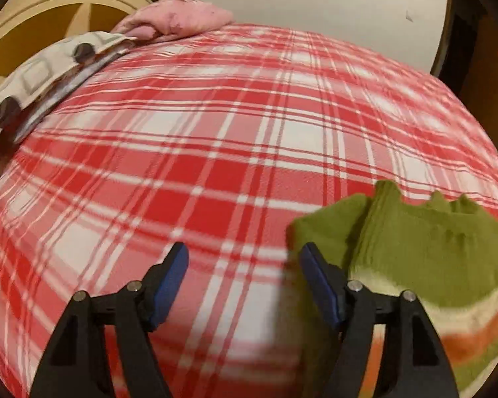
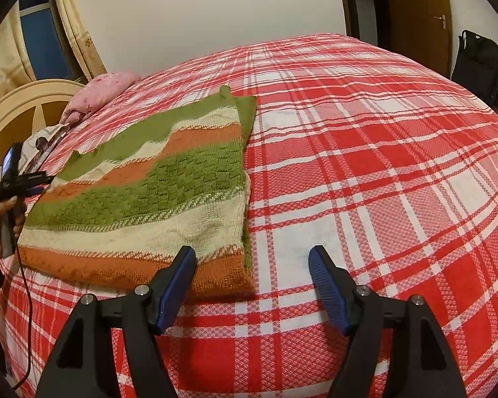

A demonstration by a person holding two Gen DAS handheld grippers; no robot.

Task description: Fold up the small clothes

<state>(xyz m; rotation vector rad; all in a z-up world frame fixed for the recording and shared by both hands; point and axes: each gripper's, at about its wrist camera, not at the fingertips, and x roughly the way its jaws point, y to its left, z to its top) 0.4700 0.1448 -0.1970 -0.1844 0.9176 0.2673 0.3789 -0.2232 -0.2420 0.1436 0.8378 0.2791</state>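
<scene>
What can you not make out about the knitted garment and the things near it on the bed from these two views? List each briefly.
- Knitted garment: folded, so its type and underside are hidden; the left wrist view cuts it at the edge and blurs it.
- Patterned cloth: blurred and cropped in the left view.
- Left gripper: tiny at the right view's edge.

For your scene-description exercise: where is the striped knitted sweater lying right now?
The striped knitted sweater lies folded on the plaid bedspread, left of centre in the right wrist view, below the pink pillow.
</scene>
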